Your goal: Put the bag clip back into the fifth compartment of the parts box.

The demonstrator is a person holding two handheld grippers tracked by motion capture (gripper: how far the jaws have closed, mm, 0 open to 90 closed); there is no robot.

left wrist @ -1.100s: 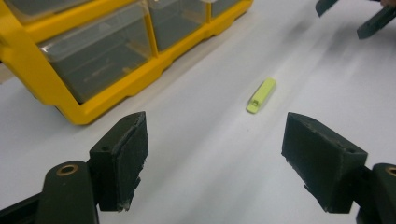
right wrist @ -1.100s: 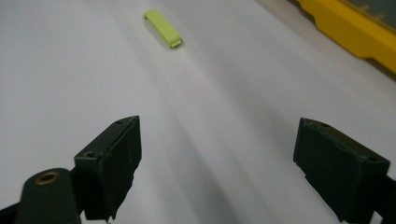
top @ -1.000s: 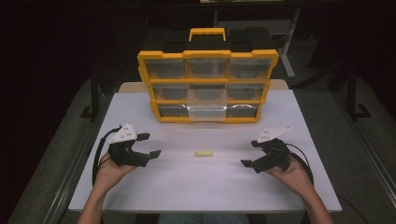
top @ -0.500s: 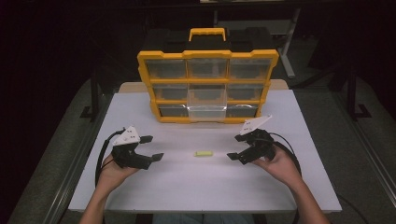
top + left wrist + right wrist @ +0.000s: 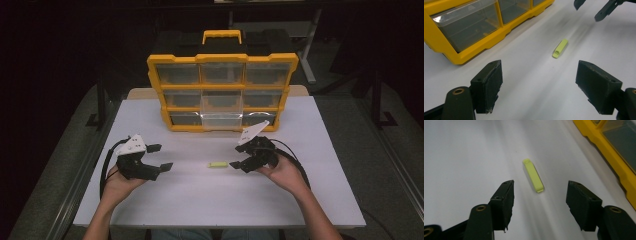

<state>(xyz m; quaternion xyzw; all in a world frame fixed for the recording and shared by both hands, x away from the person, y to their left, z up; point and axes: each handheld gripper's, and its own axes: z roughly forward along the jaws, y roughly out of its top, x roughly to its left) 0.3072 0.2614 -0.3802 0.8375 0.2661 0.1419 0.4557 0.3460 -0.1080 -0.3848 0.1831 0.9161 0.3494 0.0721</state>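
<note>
A: Right gripper [image 5: 239, 158]?
B: Jaws apart and just been closing, nothing between them yet; the yellow-green piece [image 5: 217, 164] lies just ahead, mid-table [image 5: 310, 200].
A: Next?
B: Probably straddle it, then clamp. Left gripper [image 5: 161, 157] hangs unclenched.

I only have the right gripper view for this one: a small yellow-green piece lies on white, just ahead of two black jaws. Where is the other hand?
Observer: The left tool is held open on the other side of the yellow-green piece, apart from it and facing it.
Operator: What is the yellow edge at my right?
Observer: A yellow organizer with nine clear drawers and a handle on top, standing at the far side of the table.
Operator: Is any drawer open?
Observer: Yes, one clear drawer in the middle column is pulled out. The right tool has just been closing its jaws, with nothing between them yet.
</note>
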